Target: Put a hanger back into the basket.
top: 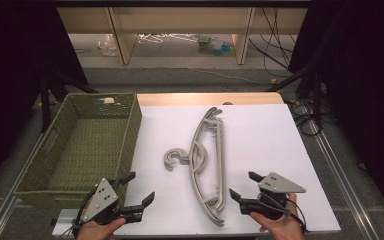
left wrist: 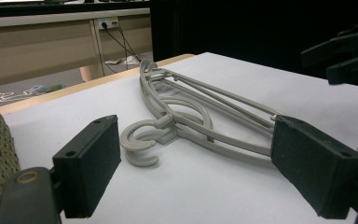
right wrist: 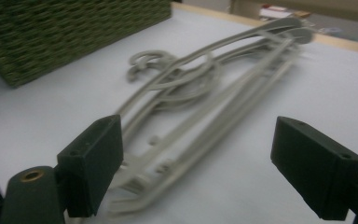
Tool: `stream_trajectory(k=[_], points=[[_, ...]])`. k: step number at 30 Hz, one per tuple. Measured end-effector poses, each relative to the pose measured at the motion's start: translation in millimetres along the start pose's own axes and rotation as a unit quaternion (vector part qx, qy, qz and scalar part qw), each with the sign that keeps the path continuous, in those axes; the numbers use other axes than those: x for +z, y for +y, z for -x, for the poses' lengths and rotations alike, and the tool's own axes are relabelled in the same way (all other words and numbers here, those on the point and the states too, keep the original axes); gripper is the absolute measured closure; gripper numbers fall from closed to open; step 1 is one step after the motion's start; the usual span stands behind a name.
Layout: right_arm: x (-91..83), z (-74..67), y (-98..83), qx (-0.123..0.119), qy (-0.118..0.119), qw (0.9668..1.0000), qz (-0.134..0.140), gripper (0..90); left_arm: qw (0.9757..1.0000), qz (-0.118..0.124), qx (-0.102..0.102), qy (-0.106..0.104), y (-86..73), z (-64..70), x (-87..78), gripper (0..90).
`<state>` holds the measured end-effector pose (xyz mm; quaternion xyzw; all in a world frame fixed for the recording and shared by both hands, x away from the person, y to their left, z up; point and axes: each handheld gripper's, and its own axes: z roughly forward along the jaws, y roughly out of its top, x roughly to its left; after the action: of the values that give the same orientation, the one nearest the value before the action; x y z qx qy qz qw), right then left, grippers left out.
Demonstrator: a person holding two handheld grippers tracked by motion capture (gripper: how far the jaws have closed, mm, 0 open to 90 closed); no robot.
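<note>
A stack of grey plastic hangers (top: 209,165) lies lengthwise on the white table sheet (top: 260,135), hooks curling to the left. My left gripper (top: 139,188) stands open near the front edge, left of the hangers, with nothing between its jaws. My right gripper (top: 240,186) is open too, just right of the stack's near end. In the left gripper view the hangers (left wrist: 191,116) lie ahead beyond the open jaws, and the other gripper (left wrist: 345,56) shows at the upper right. The right gripper view has the hangers (right wrist: 200,98) running away from between its jaws, untouched.
A green woven basket (top: 130,130) stands at the table's left side, its wall (right wrist: 70,32) close to the hanger hooks. Beyond the table's far wooden edge (top: 210,98) are floor, cables and table legs. Dark curtains flank both sides.
</note>
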<state>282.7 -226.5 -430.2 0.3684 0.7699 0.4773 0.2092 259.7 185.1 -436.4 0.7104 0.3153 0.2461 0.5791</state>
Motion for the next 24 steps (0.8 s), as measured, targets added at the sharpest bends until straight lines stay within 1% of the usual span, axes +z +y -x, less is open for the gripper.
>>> stream_trajectory(k=[1,2,3,4,5,6,7,9,12,13,14,15,16,17,18,19,20,21,22,23,24], points=[[6.0,-5.6,2.3,-0.004,0.013,0.9999,-0.002,17.7,1.0000,0.000,0.001,-0.001,0.0,-0.2,0.3,15.8],[10.3,-11.8,5.6,-0.008,0.022,0.9996,-0.014,17.7,1.0000,0.000,0.002,-0.001,0.0,-0.2,0.4,15.8],[20.7,-22.2,12.2,-0.029,0.037,0.9984,-0.031,18.1,1.0000,-0.001,0.003,-0.002,-0.1,-0.2,0.3,15.8],[20.7,-22.2,12.2,-0.029,0.037,0.9984,-0.031,18.1,1.0000,-0.001,0.003,-0.002,-0.1,0.0,0.2,15.8],[25.9,-26.7,15.3,-0.037,0.039,0.9979,-0.037,18.5,1.0000,-0.001,0.003,-0.003,-0.1,0.0,0.1,15.8],[33.7,-32.0,19.3,-0.047,0.047,0.9967,-0.047,18.7,1.0000,-0.001,0.003,-0.003,-0.1,0.0,0.1,15.8],[37.8,-34.5,20.8,-0.051,0.049,0.9961,-0.052,18.9,1.0000,-0.001,0.003,-0.003,-0.1,0.1,0.1,15.8],[48.5,-40.2,24.6,-0.061,0.056,0.9941,-0.071,19.5,1.0000,-0.001,0.004,-0.003,-0.1,0.3,-0.1,15.8],[59.0,-45.2,28.2,-0.068,0.059,0.9915,-0.094,20.2,1.0000,-0.002,0.005,-0.003,-0.1,0.4,0.2,15.8],[67.3,-47.8,30.5,-0.074,0.060,0.9891,-0.113,20.8,1.0000,-0.003,0.005,-0.003,-0.3,0.6,0.2,15.8],[72.8,-49.3,31.9,-0.071,0.060,0.9870,-0.131,22.0,1.0000,0.002,0.002,-0.005,-0.8,0.8,1.4,15.8],[76.7,-49.8,32.6,-0.070,0.061,0.9859,-0.140,23.3,1.0000,0.002,0.002,-0.005,-0.8,0.8,1.6,15.8],[76.7,-49.8,32.6,-0.070,0.061,0.9859,-0.140,23.3,1.0000,-0.002,0.001,-0.004,-0.4,1.3,1.3,15.8],[83.6,-51.1,33.6,-0.071,0.060,0.9841,-0.151,24.8,1.0000,-0.002,0.004,-0.001,-0.2,1.3,2.1,15.8],[91.8,-53.4,33.9,-0.071,0.054,0.9844,-0.152,25.7,1.0000,-0.003,0.007,0.000,-0.1,1.3,2.8,15.8],[97.5,-54.2,35.8,-0.073,0.056,0.9816,-0.168,25.7,1.0000,0.000,-0.001,-0.003,-0.7,2.4,4.5,15.8],[103.1,-56.0,36.1,-0.071,0.054,0.9817,-0.168,25.9,1.0000,-0.005,0.003,-0.001,-0.4,3.2,4.7,15.8],[108.1,-57.3,37.9,-0.071,0.056,0.9782,-0.187,26.2,0.9999,-0.006,0.009,-0.006,-0.3,3.5,5.3,15.8],[112.8,-58.2,38.1,-0.075,0.052,0.9783,-0.186,26.7,0.9995,0.001,0.029,-0.013,0.6,2.8,6.9,15.9],[118.5,-60.4,38.7,-0.078,0.049,0.9768,-0.193,27.3,0.9994,0.001,0.032,-0.013,0.5,3.6,6.9,15.8],[120.5,-61.4,39.4,-0.080,0.051,0.9741,-0.205,27.4,0.9993,-0.001,0.035,-0.014,0.6,5.0,6.5,15.8]])
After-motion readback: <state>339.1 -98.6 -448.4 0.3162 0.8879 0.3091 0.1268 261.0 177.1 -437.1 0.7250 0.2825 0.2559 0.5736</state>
